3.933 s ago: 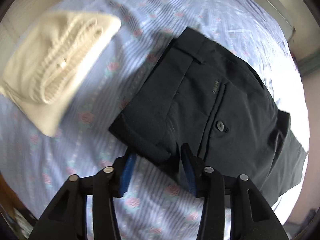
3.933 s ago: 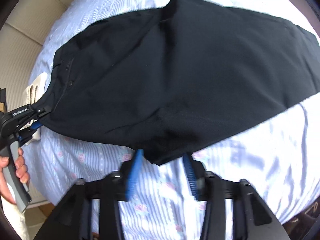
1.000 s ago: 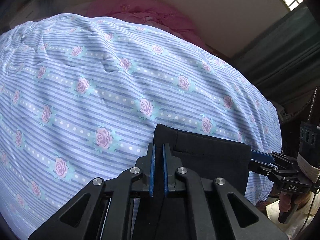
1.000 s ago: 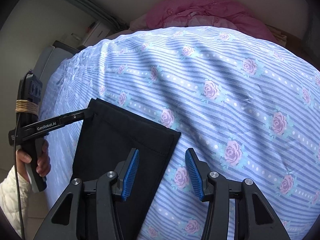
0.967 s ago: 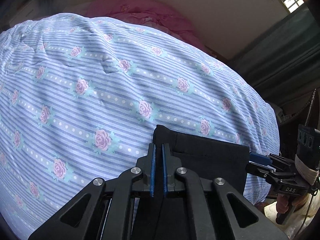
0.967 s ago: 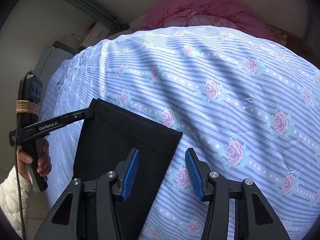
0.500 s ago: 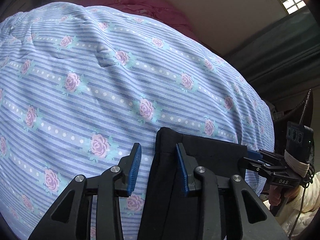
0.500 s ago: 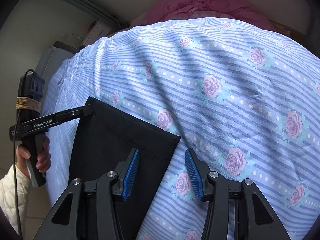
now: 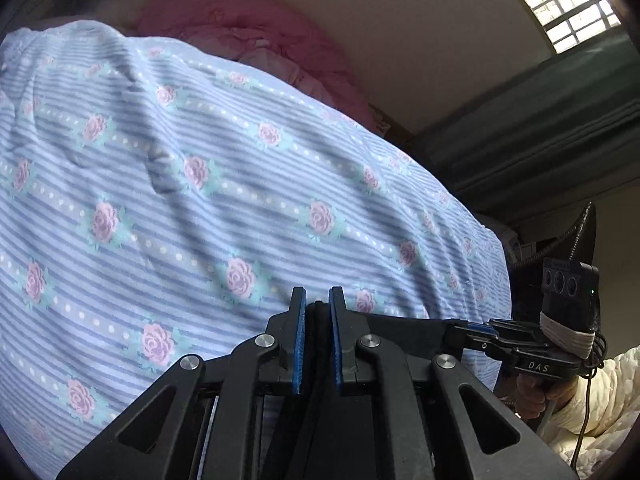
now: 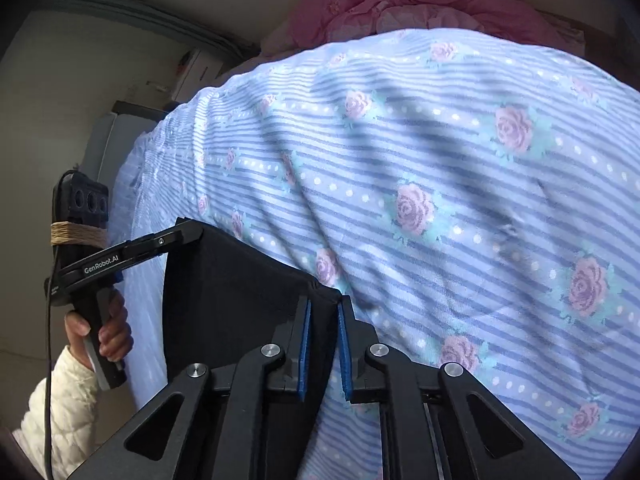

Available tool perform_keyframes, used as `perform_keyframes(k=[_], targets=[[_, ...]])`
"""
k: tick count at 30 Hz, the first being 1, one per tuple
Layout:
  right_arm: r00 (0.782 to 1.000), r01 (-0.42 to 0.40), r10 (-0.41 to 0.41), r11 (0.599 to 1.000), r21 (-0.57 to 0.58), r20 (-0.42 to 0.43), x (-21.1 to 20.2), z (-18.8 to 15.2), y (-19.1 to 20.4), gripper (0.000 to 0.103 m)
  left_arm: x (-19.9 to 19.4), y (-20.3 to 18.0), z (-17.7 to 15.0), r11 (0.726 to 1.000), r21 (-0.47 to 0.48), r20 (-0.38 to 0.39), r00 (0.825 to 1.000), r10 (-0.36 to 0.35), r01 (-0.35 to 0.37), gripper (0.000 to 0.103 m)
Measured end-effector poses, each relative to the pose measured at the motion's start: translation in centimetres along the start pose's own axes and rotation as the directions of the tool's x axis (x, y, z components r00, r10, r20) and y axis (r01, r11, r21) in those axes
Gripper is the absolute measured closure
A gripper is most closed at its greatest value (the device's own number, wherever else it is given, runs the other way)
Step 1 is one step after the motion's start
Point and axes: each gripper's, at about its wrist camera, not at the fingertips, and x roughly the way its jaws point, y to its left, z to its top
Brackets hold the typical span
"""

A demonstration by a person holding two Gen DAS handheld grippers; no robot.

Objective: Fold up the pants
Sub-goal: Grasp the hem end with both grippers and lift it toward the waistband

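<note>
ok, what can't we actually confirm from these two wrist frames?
- Most of the black folded pants: both views cut them off at the bottom edge, behind the gripper frames.
- Left gripper contact: blue pads flank the dark hem; own fingers hide the clamp.
- Right gripper contact: pads straddle the pants corner; a firm pinch is unclear.
- Floral striped bedsheet: blurred in the left view.

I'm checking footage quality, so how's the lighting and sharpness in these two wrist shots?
Left wrist view: window blown out, bedsheet softly blurred, black pants lose detail. Right wrist view: shadow bands cross the bedsheet, fisheye edges curve, pink bedding is soft.
</note>
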Motion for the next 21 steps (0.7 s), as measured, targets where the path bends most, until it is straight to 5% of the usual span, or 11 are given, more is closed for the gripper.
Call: perform_keyframes(k=[3, 6, 8, 10, 13, 17, 21], targets=[[0.995, 0.096, -0.092, 0.987, -0.126, 0.038, -0.7, -0.4, 1.9, 0.091, 1.7, -0.4, 0.8, 0.998, 0.015, -0.054, 0.997, 0.060, -0.060, 0.092], [0.994, 0.113, -0.110, 0.984, -0.135, 0.027, 0.0, -0.6, 1.8, 0.091, 2.4, -0.5, 0.7, 0.994, 0.028, -0.071, 0.992, 0.105, -0.104, 0.091], [0.995, 0.101, -0.098, 0.986, -0.133, 0.025, -0.1, -0.6, 1.9, 0.091, 1.9, -0.5, 0.8, 0.994, 0.030, -0.074, 0.992, 0.104, -0.102, 0.086], [0.995, 0.104, -0.101, 0.984, -0.143, 0.025, 0.0, -0.7, 2.0, 0.091, 1.0, -0.9, 0.8, 0.989, 0.045, -0.059, 0.988, 0.140, -0.138, 0.069], [0.995, 0.104, -0.102, 0.985, -0.137, 0.022, -0.2, -0.6, 1.0, 0.090, -0.9, -1.4, 0.3, 0.991, 0.081, -0.052, 0.993, 0.107, -0.102, 0.053], [0.996, 0.087, -0.085, 0.990, -0.110, 0.018, -0.2, -0.8, 0.1, 0.089, -0.6, -1.3, -1.3, 0.990, 0.113, -0.119, 0.988, 0.094, -0.081, 0.052], [0.999, 0.051, -0.051, 0.997, -0.054, 0.000, 0.0, -0.8, -1.4, 0.080, 1.5, 0.8, -2.0, 0.997, 0.037, -0.161, 0.985, 0.068, -0.062, 0.054]])
